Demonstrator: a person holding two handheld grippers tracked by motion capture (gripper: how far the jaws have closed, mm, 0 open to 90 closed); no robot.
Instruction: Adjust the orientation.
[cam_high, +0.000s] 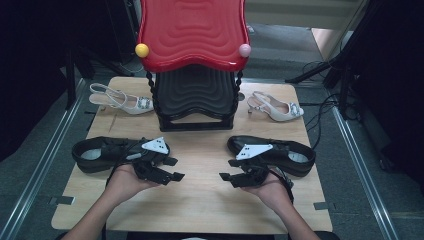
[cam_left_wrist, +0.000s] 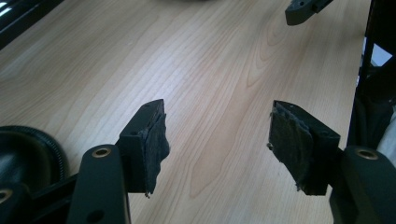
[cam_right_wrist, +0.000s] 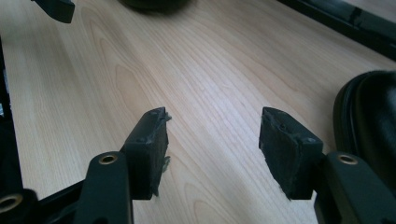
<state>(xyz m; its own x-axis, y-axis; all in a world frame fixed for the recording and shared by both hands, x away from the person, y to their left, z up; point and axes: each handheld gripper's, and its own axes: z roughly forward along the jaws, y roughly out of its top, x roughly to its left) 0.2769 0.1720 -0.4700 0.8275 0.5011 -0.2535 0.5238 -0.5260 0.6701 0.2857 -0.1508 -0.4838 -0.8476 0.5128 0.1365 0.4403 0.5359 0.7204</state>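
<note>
Both grippers rest low over the wooden table (cam_high: 200, 200), each held in a hand and pointing toward the middle. My left gripper (cam_high: 174, 169) (cam_left_wrist: 219, 112) is open, with bare wood between its padded fingers (cam_left_wrist: 152, 135). My right gripper (cam_high: 229, 170) (cam_right_wrist: 215, 119) is open too, with nothing between its fingers (cam_right_wrist: 285, 144). A black leather shoe (cam_high: 100, 152) (cam_left_wrist: 23, 149) lies just behind the left gripper. A second black shoe (cam_high: 285, 150) (cam_right_wrist: 369, 116) lies just behind the right one. Each gripper view catches a jaw tip of the other gripper (cam_left_wrist: 303, 9) (cam_right_wrist: 56, 7) at its top edge.
A rack with a glossy red top (cam_high: 192, 30) over a black ribbed tier (cam_high: 195, 95) stands at the back centre. One white slingback heel (cam_high: 122, 100) lies at the back left, another (cam_high: 277, 107) at the back right. Bare wood stretches between the grippers.
</note>
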